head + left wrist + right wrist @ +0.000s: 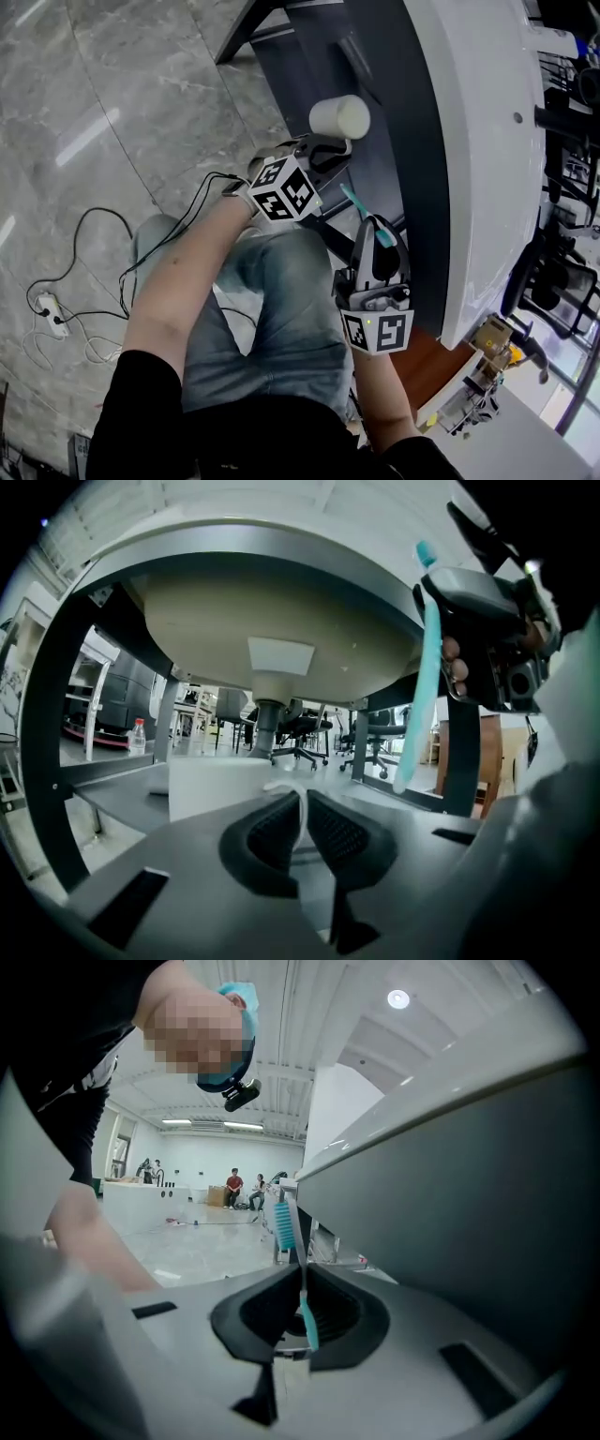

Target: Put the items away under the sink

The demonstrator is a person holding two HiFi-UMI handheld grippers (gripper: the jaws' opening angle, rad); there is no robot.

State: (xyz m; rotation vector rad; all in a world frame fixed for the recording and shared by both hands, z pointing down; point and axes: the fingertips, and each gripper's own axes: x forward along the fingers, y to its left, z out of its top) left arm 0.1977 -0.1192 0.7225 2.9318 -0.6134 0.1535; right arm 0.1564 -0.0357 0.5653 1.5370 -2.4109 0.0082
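My left gripper (317, 155) is shut on the thin handle (298, 803) of a white cup (339, 117), and the cup's body (220, 782) sits just ahead of the jaws. It points in under the pale sink basin (272, 621) and its drain pipe (262, 722), over a grey shelf (117, 797). My right gripper (373, 234) is shut on a teal toothbrush (356, 204), held close to the counter's edge. The brush stands upright between the pads (300, 1279), bristle head up. From the left gripper view the same toothbrush (422, 677) shows at the right.
The white countertop (478, 141) curves along the right, above the dark grey cabinet front (412, 122). A grey frame leg (42, 761) stands at the left of the opening. A power strip (52, 314) and cables lie on the marble floor. Office chairs (305, 728) stand beyond the sink.
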